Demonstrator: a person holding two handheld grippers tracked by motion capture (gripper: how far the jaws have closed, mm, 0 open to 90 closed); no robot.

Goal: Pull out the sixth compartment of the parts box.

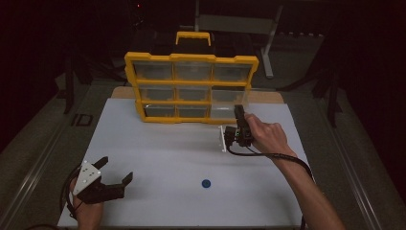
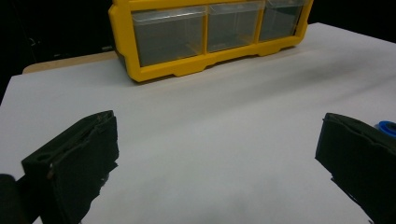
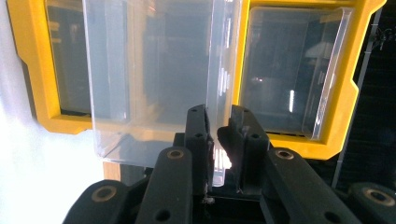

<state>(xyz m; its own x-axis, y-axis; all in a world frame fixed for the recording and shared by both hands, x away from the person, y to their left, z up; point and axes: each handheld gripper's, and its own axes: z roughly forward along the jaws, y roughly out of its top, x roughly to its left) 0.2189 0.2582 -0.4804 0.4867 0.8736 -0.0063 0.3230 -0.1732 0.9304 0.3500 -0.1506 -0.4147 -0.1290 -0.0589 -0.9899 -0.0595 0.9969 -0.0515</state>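
A yellow organizer (image 1: 191, 58) with clear drawers stands upright at the back of the white table (image 1: 163, 153). My right gripper (image 1: 239, 115) is at its lower right corner, shut on the side wall of a clear plastic drawer (image 1: 225, 101) that sits partly out of its slot. In the right gripper view, my right gripper (image 3: 219, 135) pinches the thin wall of the drawer (image 3: 154, 84) in front of the yellow frame (image 3: 28, 70). My left gripper (image 1: 116, 168) rests low near the front left, open with nothing between its fingers. In the left gripper view, my left gripper (image 2: 219, 154) faces the organizer (image 2: 159, 70).
A small blue disc (image 1: 206, 183) lies on the table near the front middle, and its edge (image 2: 387, 127) peeks past the right-hand jaw in the left gripper view. A black cable (image 1: 268, 154) trails from the right gripper over the forearm. Dark floor and metal stands surround the table.
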